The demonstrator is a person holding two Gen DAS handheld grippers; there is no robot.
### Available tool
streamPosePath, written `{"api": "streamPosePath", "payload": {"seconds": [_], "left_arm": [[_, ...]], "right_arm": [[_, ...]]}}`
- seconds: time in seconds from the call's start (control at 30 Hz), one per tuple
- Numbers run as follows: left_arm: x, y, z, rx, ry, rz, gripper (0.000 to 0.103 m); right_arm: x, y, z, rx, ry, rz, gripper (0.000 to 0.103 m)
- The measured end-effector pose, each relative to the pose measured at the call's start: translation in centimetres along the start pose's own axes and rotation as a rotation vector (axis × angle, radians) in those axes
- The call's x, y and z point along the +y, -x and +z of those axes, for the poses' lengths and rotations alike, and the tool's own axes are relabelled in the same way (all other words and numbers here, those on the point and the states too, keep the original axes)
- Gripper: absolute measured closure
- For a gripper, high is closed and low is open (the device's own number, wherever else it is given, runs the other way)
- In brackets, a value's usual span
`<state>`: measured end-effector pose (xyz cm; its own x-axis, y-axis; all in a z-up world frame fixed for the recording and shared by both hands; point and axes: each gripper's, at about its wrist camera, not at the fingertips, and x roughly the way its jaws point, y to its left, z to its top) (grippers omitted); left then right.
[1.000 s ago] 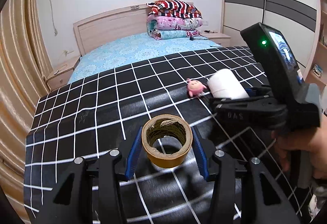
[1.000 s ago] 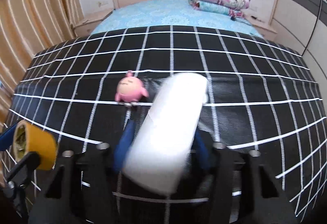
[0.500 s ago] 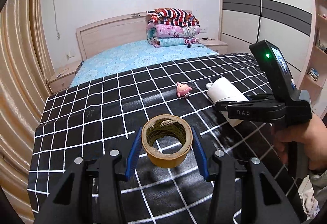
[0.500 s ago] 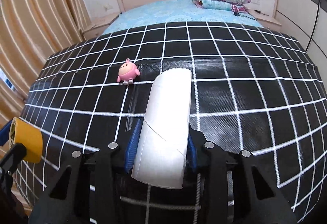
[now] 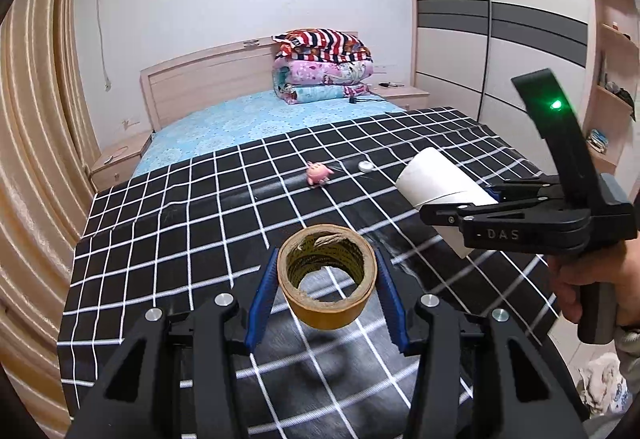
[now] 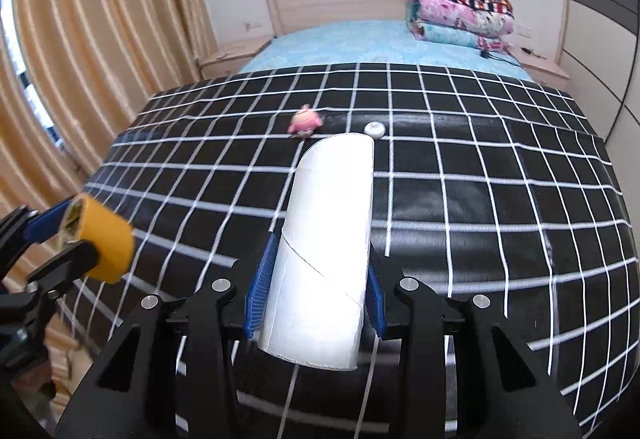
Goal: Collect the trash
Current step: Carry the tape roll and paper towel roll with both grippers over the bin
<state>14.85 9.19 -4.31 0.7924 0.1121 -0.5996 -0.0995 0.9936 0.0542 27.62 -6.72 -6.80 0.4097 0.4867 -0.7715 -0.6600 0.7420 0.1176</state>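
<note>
The tape roll [image 5: 328, 281] looks light and stiff, a nearly spent cardboard ring with a smooth yellow band; the left hand-held gripper [image 5: 327, 297] holds it across its outer wall, one blue pad on each side, hole facing the camera, clear above the bed [image 5: 168, 239]. That band could slide under a loose squeeze, so a hold on the middle of the band seems safest. The white tube [image 6: 328, 251] seems lighter still, hollow card that would crush if pinched hard; the right hand-held gripper [image 6: 316, 299] clamps its near end between the pads, the rest sticking out ahead beyond the fingertips, also off the bed. Well ahead of both lie a pink toy [image 6: 305, 122] and a small white disc [image 6: 374, 129] on the checked cover.
</note>
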Motion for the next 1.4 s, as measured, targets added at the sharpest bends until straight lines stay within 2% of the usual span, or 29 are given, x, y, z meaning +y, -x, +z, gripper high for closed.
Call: {"api": "streamPosePath", "payload": {"seconds": [0.1, 0.43, 0.6, 0.7, 0.9, 1.0, 1.4], "left_arm": [[-1.2, 1.2, -1.0, -0.003, -0.013, -0.014, 0.057], [-4.8, 4.9, -4.4, -0.007, -0.046, -0.075, 0.057], [-6.3, 5.8, -6.9, 0.032, -0.043, -0.119, 0.057], [-7.0, 6.1, -8.4, 0.058, -0.043, -0.132, 0.057], [-7.7, 5.8, -11.2, 0.121, -0.040, -0.160, 0.057], [-8.3, 5.5, -12.7, 0.153, -0.047, -0.176, 0.057], [-9.4, 1.7, -18.5, 0.325, -0.036, -0.200, 0.057]], "right_arm": [[0.5, 1.9, -1.6, 0.000, 0.020, 0.044, 0.063], [1.8, 6.7, -6.5, 0.007, 0.104, 0.095, 0.063], [2.5, 7.9, -8.7, 0.019, 0.115, 0.122, 0.063], [2.8, 8.1, -10.3, 0.041, 0.110, 0.156, 0.063], [4.2, 8.2, -12.8, 0.057, 0.162, 0.151, 0.063], [4.5, 8.1, -14.0, 0.083, 0.166, 0.184, 0.063], [6.1, 4.9, -19.2, 0.240, 0.190, 0.193, 0.063]]}}
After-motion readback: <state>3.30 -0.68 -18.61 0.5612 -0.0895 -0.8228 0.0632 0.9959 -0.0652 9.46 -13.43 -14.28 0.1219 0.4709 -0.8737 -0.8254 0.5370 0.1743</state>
